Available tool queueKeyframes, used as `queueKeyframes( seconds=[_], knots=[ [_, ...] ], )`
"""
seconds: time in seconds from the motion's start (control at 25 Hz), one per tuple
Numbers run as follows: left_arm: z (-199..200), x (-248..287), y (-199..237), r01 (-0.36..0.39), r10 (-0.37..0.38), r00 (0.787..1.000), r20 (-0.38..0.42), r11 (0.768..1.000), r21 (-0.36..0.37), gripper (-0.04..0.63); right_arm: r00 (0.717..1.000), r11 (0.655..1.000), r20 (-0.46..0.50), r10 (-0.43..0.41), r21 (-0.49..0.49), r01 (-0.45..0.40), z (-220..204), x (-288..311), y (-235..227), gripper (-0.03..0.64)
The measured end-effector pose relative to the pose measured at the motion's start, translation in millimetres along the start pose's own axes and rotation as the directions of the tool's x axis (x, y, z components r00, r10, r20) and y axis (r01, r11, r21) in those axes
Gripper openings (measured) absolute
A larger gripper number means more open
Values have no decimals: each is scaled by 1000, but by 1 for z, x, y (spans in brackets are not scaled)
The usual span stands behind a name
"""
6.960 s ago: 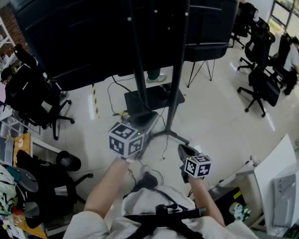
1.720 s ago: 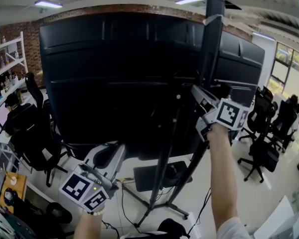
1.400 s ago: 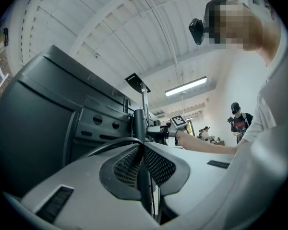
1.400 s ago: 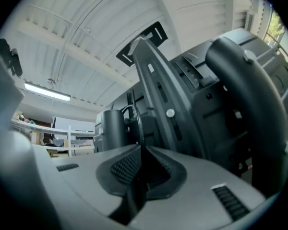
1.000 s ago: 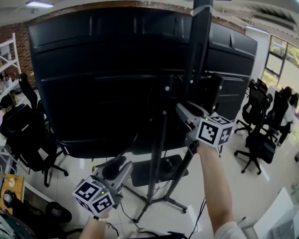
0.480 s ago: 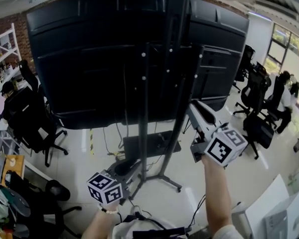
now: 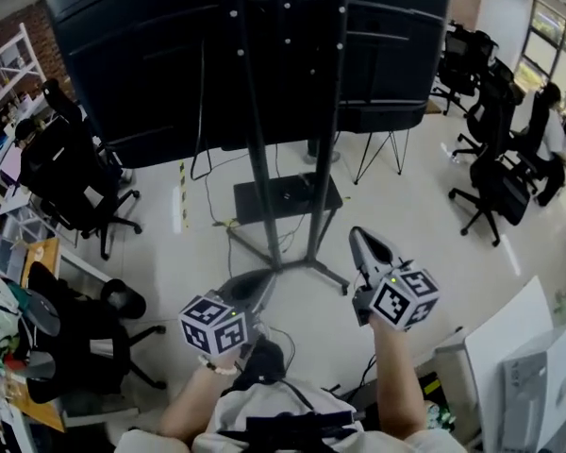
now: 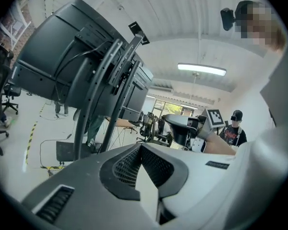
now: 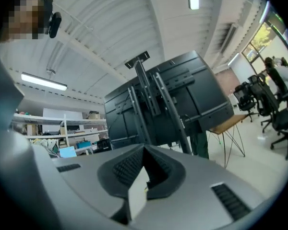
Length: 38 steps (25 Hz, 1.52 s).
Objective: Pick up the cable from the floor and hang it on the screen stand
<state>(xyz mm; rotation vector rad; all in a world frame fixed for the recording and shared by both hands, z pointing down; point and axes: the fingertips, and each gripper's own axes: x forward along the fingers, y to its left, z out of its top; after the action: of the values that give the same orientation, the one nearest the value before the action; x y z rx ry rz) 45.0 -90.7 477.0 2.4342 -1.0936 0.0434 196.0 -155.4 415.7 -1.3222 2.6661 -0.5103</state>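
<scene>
The black screen stand (image 7: pixel 257 159) rises from its floor base (image 7: pixel 285 194) in the head view, carrying the big dark screen (image 7: pixel 151 55). A thin black cable (image 7: pixel 200 111) hangs down the back of the screen beside the stand's left pole. My left gripper (image 7: pixel 261 279) is low, near the person's body, shut and empty. My right gripper (image 7: pixel 357 236) is to the right of the stand's foot, also shut with nothing in it. The left gripper view has closed jaws (image 8: pixel 140 145) before the stand (image 8: pixel 103 85). The right gripper view has closed jaws (image 9: pixel 145 147) under the stand (image 9: pixel 149 97).
More cables (image 7: pixel 217 217) lie on the floor left of the base. Black office chairs (image 7: pixel 75 192) stand at the left and several more chairs (image 7: pixel 495 159) at the right. A white desk (image 7: pixel 519 347) is at the lower right. A person with a headset (image 8: pixel 236 128) stands behind the right gripper.
Both grippers have come down from the height of the screen to just above the floor near the person's body. The head view has tilted from the screen down to the stand's base.
</scene>
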Motion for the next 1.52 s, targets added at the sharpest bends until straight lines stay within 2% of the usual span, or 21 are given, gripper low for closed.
queueKeyframes(
  seconds=[0.12, 0.28, 0.44, 0.56, 0.8, 0.96, 1.24, 1.52],
  knots=[
    [-27, -16, -14, -30, 30, 999, -14, 999, -15, 0, 997, 996, -78, -16, 88, 23, -61, -34, -1, 3],
    [-49, -28, -29, -49, 49, 999, -2, 998, -47, 0, 989, 984, -148, -21, 170, 46, -116, -64, 5, 3],
    [-59, -40, -45, -21, 21, 1000, -15, 999, -31, 0, 977, 989, -208, -39, 134, 67, -146, -81, 33, 3],
    [-54, -61, -40, -4, 4, 1000, -7, 1000, -5, 0, 975, 994, -212, -58, 83, 77, -154, -76, 65, 3],
    [-47, -115, -18, 16, -16, 1000, -6, 1000, 24, 0, 982, 995, -179, -67, 65, 80, -164, -58, 132, 3],
    [-49, -144, -1, 13, -13, 1000, 5, 1000, 8, 0, 978, 994, -192, -77, 59, 89, -178, -55, 170, 3],
    [-47, -176, 23, 17, -16, 999, 31, 1000, -2, 0, 968, 992, -218, -124, -32, 120, -183, -53, 204, 3],
    [-48, -189, 26, 52, -52, 999, 4, 998, 28, 0, 968, 984, -181, -174, -69, 164, -170, -44, 218, 3]
  ],
)
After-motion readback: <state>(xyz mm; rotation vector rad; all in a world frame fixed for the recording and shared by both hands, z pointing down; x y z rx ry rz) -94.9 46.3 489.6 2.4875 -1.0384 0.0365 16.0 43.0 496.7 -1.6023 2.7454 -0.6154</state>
